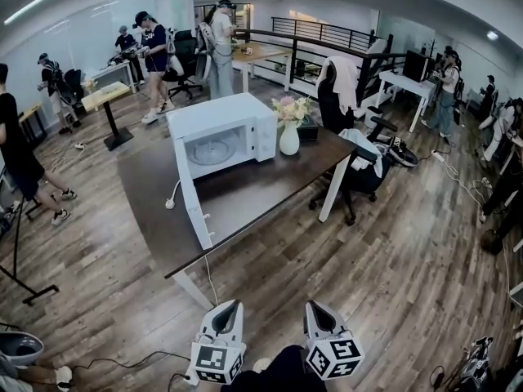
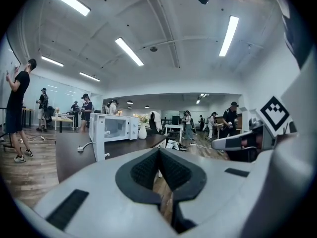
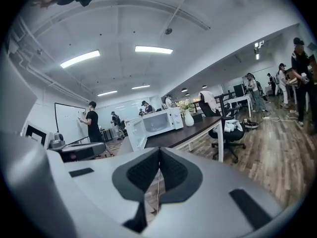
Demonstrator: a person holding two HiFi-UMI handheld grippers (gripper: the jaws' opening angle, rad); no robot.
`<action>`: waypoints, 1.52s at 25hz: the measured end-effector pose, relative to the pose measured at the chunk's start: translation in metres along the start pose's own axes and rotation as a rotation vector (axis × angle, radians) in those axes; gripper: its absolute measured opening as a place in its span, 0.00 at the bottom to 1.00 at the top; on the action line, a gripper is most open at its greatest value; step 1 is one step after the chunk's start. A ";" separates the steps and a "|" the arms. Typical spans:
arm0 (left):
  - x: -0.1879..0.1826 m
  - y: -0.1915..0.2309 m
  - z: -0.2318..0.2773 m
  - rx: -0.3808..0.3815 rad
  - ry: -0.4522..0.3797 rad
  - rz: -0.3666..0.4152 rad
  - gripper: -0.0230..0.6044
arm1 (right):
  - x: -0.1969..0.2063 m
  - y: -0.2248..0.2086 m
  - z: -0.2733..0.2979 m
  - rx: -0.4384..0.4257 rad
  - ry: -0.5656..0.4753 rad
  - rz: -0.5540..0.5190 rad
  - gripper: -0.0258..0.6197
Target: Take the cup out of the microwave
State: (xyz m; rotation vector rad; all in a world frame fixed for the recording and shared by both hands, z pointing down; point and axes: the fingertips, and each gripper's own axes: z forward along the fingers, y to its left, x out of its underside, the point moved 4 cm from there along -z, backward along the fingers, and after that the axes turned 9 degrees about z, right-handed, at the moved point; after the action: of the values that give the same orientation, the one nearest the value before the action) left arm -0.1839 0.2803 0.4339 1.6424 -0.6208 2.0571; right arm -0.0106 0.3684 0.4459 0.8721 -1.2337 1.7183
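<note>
A white microwave [image 1: 222, 121] stands on a dark table [image 1: 270, 188] with its door [image 1: 189, 196] swung wide open. Inside its chamber I make out only the glass turntable [image 1: 211, 150]; no cup shows in any view. Both grippers hang low at the bottom of the head view, well short of the table's near edge. My left gripper [image 1: 232, 305] is shut and empty, and so is my right gripper [image 1: 314, 305]. The left gripper view shows the pads [image 2: 148, 168] pressed together, with the microwave [image 2: 117, 128] far ahead. The right gripper view shows the same, with the microwave [image 3: 156, 124] in the distance.
A white vase of flowers [image 1: 289, 135] stands beside the microwave. A loose power plug [image 1: 170, 204] lies on the table's left part. A black office chair [image 1: 359, 174] sits at the table's right end. Several people work further back. Wood floor lies between me and the table.
</note>
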 end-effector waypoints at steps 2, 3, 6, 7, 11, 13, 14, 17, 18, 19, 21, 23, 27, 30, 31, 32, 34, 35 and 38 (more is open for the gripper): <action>0.003 0.001 0.002 0.002 0.015 -0.016 0.05 | -0.001 0.001 0.005 -0.006 0.013 -0.003 0.03; 0.005 0.000 0.004 0.006 0.020 -0.020 0.05 | -0.001 0.002 0.008 -0.010 0.019 -0.010 0.03; 0.006 0.003 0.010 0.011 0.029 -0.026 0.05 | -0.003 0.001 0.020 -0.020 0.033 -0.013 0.03; 0.006 0.005 0.013 0.011 0.030 -0.031 0.05 | -0.003 0.001 0.025 -0.022 0.037 -0.011 0.03; 0.008 0.013 0.035 0.014 0.033 -0.033 0.05 | -0.005 -0.005 0.048 -0.032 0.053 -0.019 0.03; 0.007 0.017 0.050 0.010 0.033 -0.034 0.04 | -0.010 -0.011 0.061 -0.041 0.057 -0.020 0.03; 0.006 0.019 0.059 0.007 0.032 -0.036 0.05 | -0.013 -0.015 0.068 -0.043 0.060 -0.019 0.03; 0.001 0.026 0.091 -0.001 0.034 -0.036 0.05 | -0.024 -0.032 0.096 -0.048 0.075 -0.018 0.03; -0.001 0.029 0.104 -0.005 0.035 -0.033 0.05 | -0.029 -0.038 0.108 -0.052 0.078 -0.019 0.03; -0.003 0.033 0.116 -0.011 0.035 -0.030 0.05 | -0.034 -0.043 0.119 -0.057 0.081 -0.022 0.03; -0.009 0.041 0.141 -0.025 0.036 -0.033 0.05 | -0.047 -0.053 0.143 -0.069 0.088 -0.028 0.03; -0.015 0.049 0.164 -0.040 0.034 -0.039 0.05 | -0.058 -0.062 0.166 -0.083 0.101 -0.031 0.03; -0.026 0.065 0.209 -0.074 0.033 -0.052 0.05 | -0.085 -0.076 0.214 -0.124 0.117 -0.053 0.03; -0.032 0.076 0.241 -0.104 0.037 -0.060 0.05 | -0.103 -0.088 0.246 -0.155 0.128 -0.068 0.03; -0.033 0.081 0.251 -0.115 0.038 -0.061 0.05 | -0.108 -0.093 0.257 -0.164 0.132 -0.072 0.03; -0.035 0.085 0.261 -0.126 0.039 -0.062 0.05 | -0.112 -0.097 0.267 -0.173 0.136 -0.075 0.03; -0.037 0.092 0.279 -0.148 0.038 -0.062 0.04 | -0.121 -0.105 0.286 -0.189 0.142 -0.083 0.03; -0.038 0.095 0.287 -0.160 0.037 -0.063 0.05 | -0.125 -0.109 0.295 -0.199 0.145 -0.087 0.03; -0.038 0.102 0.307 -0.196 0.036 -0.067 0.04 | -0.133 -0.118 0.320 -0.233 0.154 -0.100 0.03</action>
State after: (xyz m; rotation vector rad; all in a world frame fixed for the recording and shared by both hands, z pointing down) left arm 0.0045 0.0145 0.4496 1.4913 -0.7204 1.9084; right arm 0.1736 0.0528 0.4626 0.6409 -1.2355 1.4979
